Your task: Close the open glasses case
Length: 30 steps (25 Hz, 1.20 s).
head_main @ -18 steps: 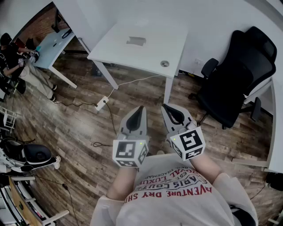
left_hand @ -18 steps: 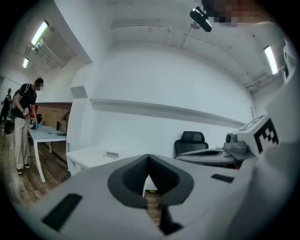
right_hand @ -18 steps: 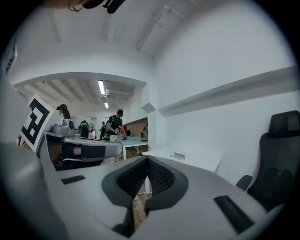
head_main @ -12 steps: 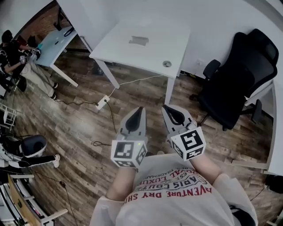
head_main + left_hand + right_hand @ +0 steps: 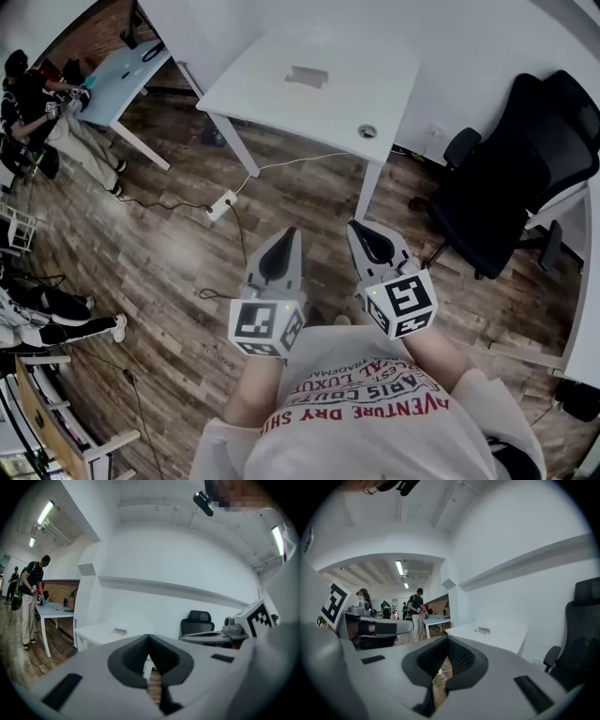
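Observation:
A small pale glasses case (image 5: 307,77) lies on the white table (image 5: 281,103) far ahead of me; it is too small to tell how its lid stands. It also shows in the left gripper view as the case (image 5: 120,631) and in the right gripper view as the case (image 5: 482,631). My left gripper (image 5: 286,234) and right gripper (image 5: 359,228) are held side by side close to my chest, well short of the table. In its own view the left gripper (image 5: 148,637) has its tips together with nothing between them, and so does the right gripper (image 5: 448,639).
A black office chair (image 5: 506,187) stands right of the table. A power strip (image 5: 223,204) and its cable lie on the wooden floor. Another table (image 5: 122,80) and a standing person (image 5: 28,103) are at the far left. The table has a cable hole (image 5: 367,131).
The head view has shifted, so the table and chair sit a little lower and further right. The left gripper has dropped slightly. Both grippers stay shut.

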Available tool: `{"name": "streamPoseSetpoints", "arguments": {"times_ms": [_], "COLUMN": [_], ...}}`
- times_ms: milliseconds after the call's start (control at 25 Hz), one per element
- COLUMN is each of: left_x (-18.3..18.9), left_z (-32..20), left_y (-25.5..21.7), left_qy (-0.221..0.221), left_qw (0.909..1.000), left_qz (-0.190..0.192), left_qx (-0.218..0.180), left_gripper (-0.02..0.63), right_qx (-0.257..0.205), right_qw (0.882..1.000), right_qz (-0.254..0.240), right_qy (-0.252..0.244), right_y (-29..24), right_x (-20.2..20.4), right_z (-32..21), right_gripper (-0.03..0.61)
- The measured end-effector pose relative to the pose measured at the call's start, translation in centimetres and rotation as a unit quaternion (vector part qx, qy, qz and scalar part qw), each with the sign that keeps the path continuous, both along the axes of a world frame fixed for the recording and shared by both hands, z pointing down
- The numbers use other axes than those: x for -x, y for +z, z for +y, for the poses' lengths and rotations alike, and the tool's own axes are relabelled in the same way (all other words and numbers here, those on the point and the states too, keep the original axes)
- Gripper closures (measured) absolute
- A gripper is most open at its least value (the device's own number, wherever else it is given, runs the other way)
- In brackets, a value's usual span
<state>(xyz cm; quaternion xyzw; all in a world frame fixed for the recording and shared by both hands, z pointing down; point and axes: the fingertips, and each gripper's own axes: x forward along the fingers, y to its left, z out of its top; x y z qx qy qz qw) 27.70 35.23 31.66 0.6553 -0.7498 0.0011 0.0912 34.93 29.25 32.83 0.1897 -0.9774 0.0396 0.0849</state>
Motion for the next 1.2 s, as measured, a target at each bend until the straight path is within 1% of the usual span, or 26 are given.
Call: {"name": "streamPoseSetpoints", "arguments": {"times_ms": [200,440,560,680,840,1000,1200], "left_x": [2.5,7.7,11.8,16.4,23.5,30.2,35.3], "left_z": [-1.5,-5.7,-8.4,-11.2,-14.5,-17.2,-20.2], "left_y": [1.2,1.8,1.5,1.4,1.3,1.4,2.3], "left_qy": [0.006,0.032,0.046,0.062,0.079,0.086,0.115], "left_qw": [0.9999,0.9994,0.9985,0.9974,0.996,0.995,0.9916], "left_qz": [0.008,0.016,0.029,0.037,0.041,0.049,0.052], "left_qx": [0.008,0.006,0.0,0.003,0.01,0.014,0.03], "left_gripper": [0.615,0.615,0.615,0.615,0.615,0.615,0.615], "right_qx": [0.009,0.012,0.01,0.014,0.019,0.017,0.027], "right_qw": [1.0,0.999,0.999,0.997,0.993,0.991,0.987], "right_qz": [0.002,0.007,0.014,0.022,0.033,0.04,0.035], "right_qy": [0.003,0.029,0.049,0.076,0.108,0.123,0.157], "right_y": [0.9,1.5,1.4,1.5,1.8,1.5,1.5], "right_x": [2.2,6.8,10.5,14.2,19.5,24.7,29.1], "right_z": [-1.3,-4.9,-7.6,-10.5,-13.5,-15.8,-18.7], "right_gripper": [0.566,0.566,0.566,0.566,0.566,0.566,0.566]}}
